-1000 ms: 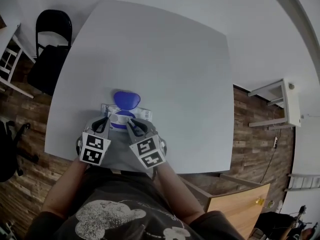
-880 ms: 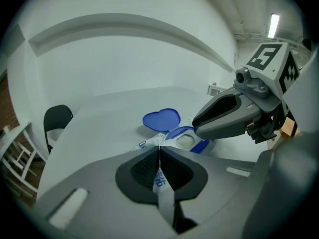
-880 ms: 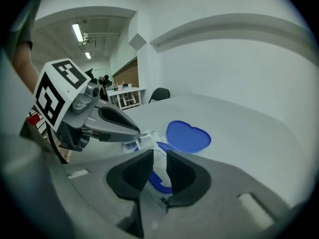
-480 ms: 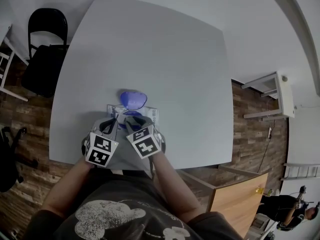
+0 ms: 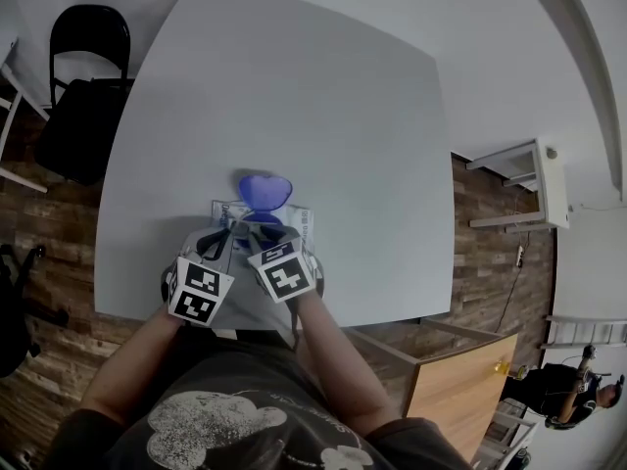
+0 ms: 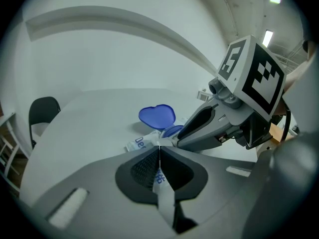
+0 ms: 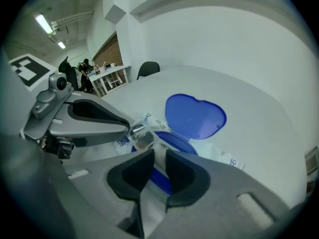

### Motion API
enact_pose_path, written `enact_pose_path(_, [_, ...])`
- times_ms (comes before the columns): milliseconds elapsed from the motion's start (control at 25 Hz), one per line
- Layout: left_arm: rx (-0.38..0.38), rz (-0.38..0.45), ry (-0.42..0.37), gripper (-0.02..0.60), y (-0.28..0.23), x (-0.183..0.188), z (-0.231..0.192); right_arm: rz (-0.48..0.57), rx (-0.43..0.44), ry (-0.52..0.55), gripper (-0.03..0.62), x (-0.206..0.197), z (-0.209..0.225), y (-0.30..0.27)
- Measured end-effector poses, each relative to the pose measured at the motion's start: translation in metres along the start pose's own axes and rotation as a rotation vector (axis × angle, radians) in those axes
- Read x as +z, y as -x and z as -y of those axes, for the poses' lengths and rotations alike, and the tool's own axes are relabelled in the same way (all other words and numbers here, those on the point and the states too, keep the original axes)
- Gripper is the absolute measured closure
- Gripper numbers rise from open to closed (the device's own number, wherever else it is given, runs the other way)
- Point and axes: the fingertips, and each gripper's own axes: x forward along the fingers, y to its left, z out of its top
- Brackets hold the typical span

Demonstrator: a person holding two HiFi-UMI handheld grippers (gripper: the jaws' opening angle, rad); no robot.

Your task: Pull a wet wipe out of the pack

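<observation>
The wet wipe pack [image 5: 296, 223] lies near the front edge of the grey table [image 5: 294, 96], its blue lid [image 5: 265, 188] flipped open toward the far side. My left gripper [image 5: 222, 233] is shut on the pack's near edge; in the left gripper view a strip of printed wrapper [image 6: 160, 176] runs between the closed pads. My right gripper [image 5: 254, 236] points steeply down over the blue opening ring [image 7: 172, 142]. Its jaws have just been closing, and a white wet wipe [image 7: 158, 159] fills the narrow gap between the pads. A clear seal flap [image 7: 142, 136] curls beside the left fingertips [image 7: 128, 125].
A black folding chair [image 5: 83, 86] stands left of the table. A white shelf unit [image 5: 534, 184] and a wooden cabinet [image 5: 460, 385] stand on the plank floor to the right. The table's front edge [image 5: 255, 323] runs just behind both grippers.
My right gripper has dipped and tilted down onto the pack's opening, closer to the left one. The left gripper and the pack have stayed in place.
</observation>
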Motion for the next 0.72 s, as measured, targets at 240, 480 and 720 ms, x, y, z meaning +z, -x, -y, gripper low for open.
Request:
enact_pose_path(240, [-0.007,0.001,0.002,0.557,0.002,0.001,0.002,0.022,-0.017,-0.033,0.592,0.001,0.003,0.001])
enact_pose_path(480, [0.002,-0.002,0.0,0.557,0.002,0.0,0.003,0.072,0.002,-0.019,0.594,0.007,0.001,0.014])
enact_pose_path(720, [0.011,-0.009,-0.008,0.557,0.003,-0.002,-0.002,0.134,0.004,-0.007,0.594,0.015,-0.001,0.033])
